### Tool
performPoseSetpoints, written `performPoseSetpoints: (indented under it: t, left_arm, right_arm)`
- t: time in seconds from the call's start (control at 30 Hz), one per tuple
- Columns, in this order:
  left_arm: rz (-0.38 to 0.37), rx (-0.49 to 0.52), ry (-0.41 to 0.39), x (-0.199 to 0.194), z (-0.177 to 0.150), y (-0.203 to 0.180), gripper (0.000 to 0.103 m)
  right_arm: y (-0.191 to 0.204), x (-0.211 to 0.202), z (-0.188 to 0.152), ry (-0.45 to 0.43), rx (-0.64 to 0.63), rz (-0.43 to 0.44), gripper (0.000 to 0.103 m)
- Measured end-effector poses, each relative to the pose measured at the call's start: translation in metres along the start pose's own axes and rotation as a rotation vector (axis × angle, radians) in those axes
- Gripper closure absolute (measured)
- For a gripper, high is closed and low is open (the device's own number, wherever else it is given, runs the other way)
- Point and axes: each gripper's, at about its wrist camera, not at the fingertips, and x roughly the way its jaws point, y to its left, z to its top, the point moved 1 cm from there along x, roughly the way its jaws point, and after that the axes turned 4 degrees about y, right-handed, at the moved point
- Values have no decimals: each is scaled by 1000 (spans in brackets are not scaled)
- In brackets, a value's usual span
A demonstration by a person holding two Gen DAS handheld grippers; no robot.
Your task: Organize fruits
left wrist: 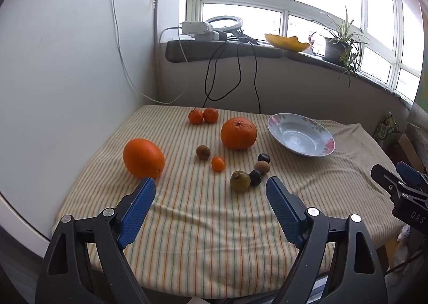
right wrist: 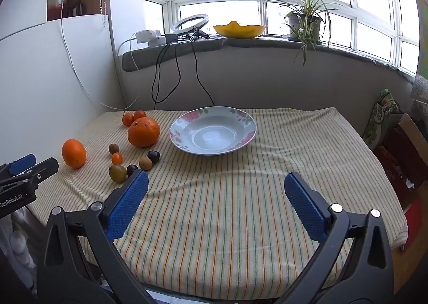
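Bare striped cloth (right wrist: 227,197) fills the table's near and right edges; scattered orange and brown fruits (right wrist: 125,159) and the floral white plate (right wrist: 214,131) crowd its far-left half.

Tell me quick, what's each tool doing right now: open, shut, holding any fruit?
Left tool: open, holding nothing, above the striped cloth.
Right tool: open, holding nothing.

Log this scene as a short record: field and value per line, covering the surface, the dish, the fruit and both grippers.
surface: striped cloth over a table
dish: floral-rimmed plate, nothing in it
large fruit: oval orange; big mandarin
small fruit: two tangerines at the far edge; kumquat; greenish fruit; several brown and dark fruits
fruit location: all on the cloth, left of the plate
left gripper: open, holds nothing
right gripper: open, holds nothing
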Motion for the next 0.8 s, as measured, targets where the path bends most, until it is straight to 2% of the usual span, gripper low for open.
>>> performPoseSetpoints:
  t: [0.8]
  left_arm:
    - [-8, -11, -10, -2, 2, 5, 18]
  right_arm:
    - [6, -5, 3, -8, -19, 13, 0]
